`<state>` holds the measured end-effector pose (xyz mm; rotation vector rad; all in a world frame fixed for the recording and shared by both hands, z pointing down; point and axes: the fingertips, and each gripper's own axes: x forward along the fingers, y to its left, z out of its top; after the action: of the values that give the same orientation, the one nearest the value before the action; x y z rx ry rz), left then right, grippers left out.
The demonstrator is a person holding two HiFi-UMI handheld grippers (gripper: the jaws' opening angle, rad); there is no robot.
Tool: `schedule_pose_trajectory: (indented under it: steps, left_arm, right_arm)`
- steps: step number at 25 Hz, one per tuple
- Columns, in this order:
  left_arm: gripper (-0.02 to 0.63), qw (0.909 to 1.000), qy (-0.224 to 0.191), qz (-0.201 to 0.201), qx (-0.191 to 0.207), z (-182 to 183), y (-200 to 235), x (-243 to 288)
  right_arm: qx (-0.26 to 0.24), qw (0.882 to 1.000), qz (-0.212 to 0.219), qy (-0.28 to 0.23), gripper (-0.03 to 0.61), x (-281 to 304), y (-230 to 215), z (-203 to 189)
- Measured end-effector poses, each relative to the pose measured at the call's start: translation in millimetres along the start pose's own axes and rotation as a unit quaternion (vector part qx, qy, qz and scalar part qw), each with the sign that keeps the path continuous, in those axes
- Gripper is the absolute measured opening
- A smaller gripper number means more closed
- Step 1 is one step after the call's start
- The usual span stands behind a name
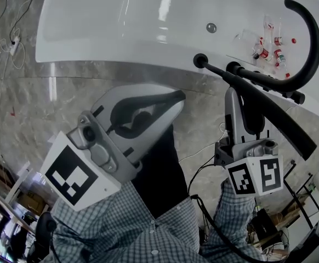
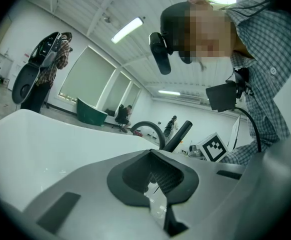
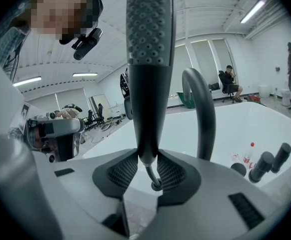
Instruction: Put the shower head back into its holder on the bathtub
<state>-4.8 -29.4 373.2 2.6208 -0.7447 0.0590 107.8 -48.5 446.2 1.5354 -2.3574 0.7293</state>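
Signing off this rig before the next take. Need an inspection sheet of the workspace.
Surface: white bathtub, grey marble floor around it.
Job's things: shower head out of its holder, hose attached.
Clutter: small red-capped bottles inside the tub.
Grippers: right gripper shut on the shower head's handle; left gripper shut, nothing between its jaws.
Cables: black cable below the right gripper; power strip on the floor.
Surroundings: black faucet; seated person far off.

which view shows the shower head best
The right gripper view: the shower head fills the centre, nozzle face visible, handle clamped in the right tool. The head view shows it as a dark bar; the left gripper view only a distant stub.
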Motion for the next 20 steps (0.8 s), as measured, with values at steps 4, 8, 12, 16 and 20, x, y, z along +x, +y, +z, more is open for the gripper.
schedule_pose_trajectory:
  steps: [4, 8, 12, 16, 20]
  left_arm:
    - [0.008, 1.0000, 0.004, -0.008, -0.003, -5.0, -2.4, 3.8]
    - [0.008, 0.9999, 0.003, -0.007, -0.010, -9.9, 0.2, 4.4]
    - [0.008, 0.9999, -0.003, -0.007, -0.015, -10.7, 5.9, 10.6]
    - [0.008, 0.9998, -0.002, -0.004, -0.019, -19.9, 20.5, 22.5]
    - [0.008, 0.9998, 0.001, -0.002, -0.019, -25.6, 32.4, 22.5]
  right_arm:
    - [-0.004, 1.000, 0.004, 0.001, 0.118, 9.7, -3.4, -3.5]
    - [-0.012, 1.000, 0.013, 0.010, 0.118, 18.5, -1.2, -9.4]
    - [-0.021, 0.999, 0.020, 0.023, 0.118, 27.8, -4.5, -16.4]
    - [-0.026, 0.999, 0.027, 0.036, 0.118, 45.0, -14.3, -30.2]
    - [-0.033, 0.998, 0.029, 0.046, 0.118, 58.4, -13.8, -41.7]
